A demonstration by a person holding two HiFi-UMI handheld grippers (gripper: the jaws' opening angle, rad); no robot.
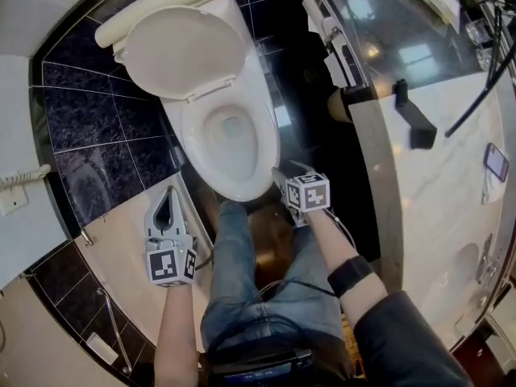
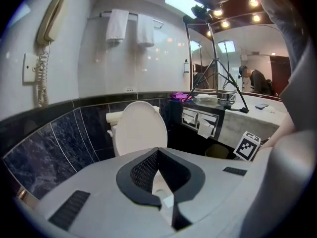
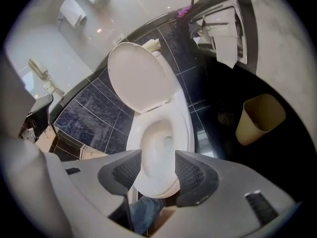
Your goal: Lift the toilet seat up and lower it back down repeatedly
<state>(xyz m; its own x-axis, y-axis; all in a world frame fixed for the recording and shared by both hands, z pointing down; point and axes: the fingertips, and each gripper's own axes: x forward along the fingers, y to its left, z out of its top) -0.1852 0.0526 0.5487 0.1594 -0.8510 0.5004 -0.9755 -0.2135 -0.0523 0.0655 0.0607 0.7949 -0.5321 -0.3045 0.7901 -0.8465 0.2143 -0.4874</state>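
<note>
- Left fingers (image 2: 143,170): together at the tips, with nothing between them. I hold the left gripper (image 1: 168,196) low, off the front left of the bowl (image 1: 230,139) and apart from it.
- Right fingers (image 3: 190,170): spread apart and empty, with the bowl's front rim showing through the gap. The right gripper (image 1: 282,176) hangs just beside the rim's front right. I cannot tell whether it touches.
- Toilet seat (image 1: 268,143): lying down flat on the bowl.
- Lid (image 1: 185,51): raised, standing at the bowl's back before the cistern (image 1: 161,6) and the dark-tiled wall (image 1: 81,119).
- My jeans-clad leg (image 1: 234,240): just in front of the bowl.
</note>
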